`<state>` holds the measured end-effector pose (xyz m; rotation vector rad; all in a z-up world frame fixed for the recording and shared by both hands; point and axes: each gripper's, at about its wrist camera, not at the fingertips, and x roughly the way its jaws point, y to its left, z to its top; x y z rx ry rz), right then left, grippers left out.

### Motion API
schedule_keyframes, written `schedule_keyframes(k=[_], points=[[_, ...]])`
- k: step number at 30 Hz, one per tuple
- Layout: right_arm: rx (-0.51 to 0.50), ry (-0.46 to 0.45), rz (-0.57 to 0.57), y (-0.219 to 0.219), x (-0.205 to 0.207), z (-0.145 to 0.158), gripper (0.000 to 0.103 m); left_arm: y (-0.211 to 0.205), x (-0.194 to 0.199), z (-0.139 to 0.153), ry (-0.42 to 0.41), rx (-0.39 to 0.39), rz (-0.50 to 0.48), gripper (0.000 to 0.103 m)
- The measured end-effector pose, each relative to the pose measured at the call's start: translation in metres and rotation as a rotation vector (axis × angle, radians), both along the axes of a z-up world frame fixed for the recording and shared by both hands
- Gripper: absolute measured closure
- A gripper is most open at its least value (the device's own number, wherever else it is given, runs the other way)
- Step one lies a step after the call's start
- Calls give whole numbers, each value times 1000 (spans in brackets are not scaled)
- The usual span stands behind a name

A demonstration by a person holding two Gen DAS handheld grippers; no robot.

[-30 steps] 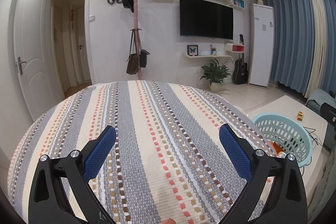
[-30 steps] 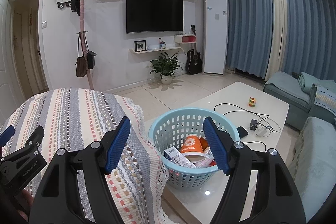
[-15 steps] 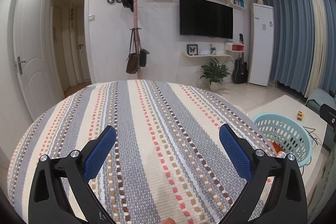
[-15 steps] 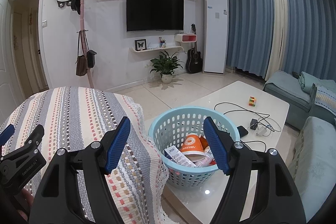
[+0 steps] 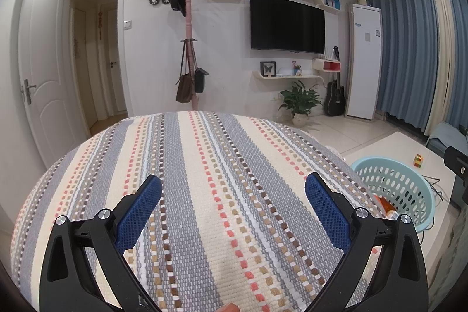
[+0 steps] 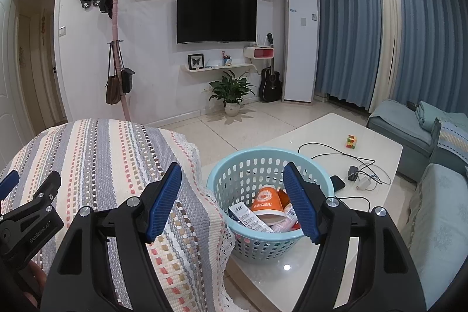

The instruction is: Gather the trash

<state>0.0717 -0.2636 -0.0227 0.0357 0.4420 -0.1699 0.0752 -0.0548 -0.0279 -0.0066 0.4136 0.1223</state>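
Note:
A light blue plastic basket (image 6: 234, 174) stands on the white coffee table (image 6: 321, 136). Inside it lie an orange paper cup (image 6: 267, 205), a white and blue packet (image 6: 248, 218) and other wrappers. My right gripper (image 6: 232, 189) hangs open above the basket's near rim, nothing between its blue pads. My left gripper (image 5: 234, 195) is open over the striped woven cloth (image 5: 204, 180), holding nothing; the basket (image 5: 392, 183) shows at its right edge. The left gripper's body (image 6: 26, 221) appears at the right wrist view's lower left.
The coffee table carries a colour cube (image 6: 352, 141), a black cable (image 6: 336, 157), a charger (image 6: 354, 173) and a dark phone (image 6: 337, 182). A teal sofa (image 6: 438, 195) runs along the right. Beyond lie tiled floor, a potted plant (image 6: 232, 92), a guitar and a coat stand.

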Motion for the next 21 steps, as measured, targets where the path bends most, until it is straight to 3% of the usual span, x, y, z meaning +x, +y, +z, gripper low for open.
schedule_keyframes(k=[21], points=[[5, 6, -3, -5, 1, 0, 35, 7, -7, 0, -19, -6, 36, 8]])
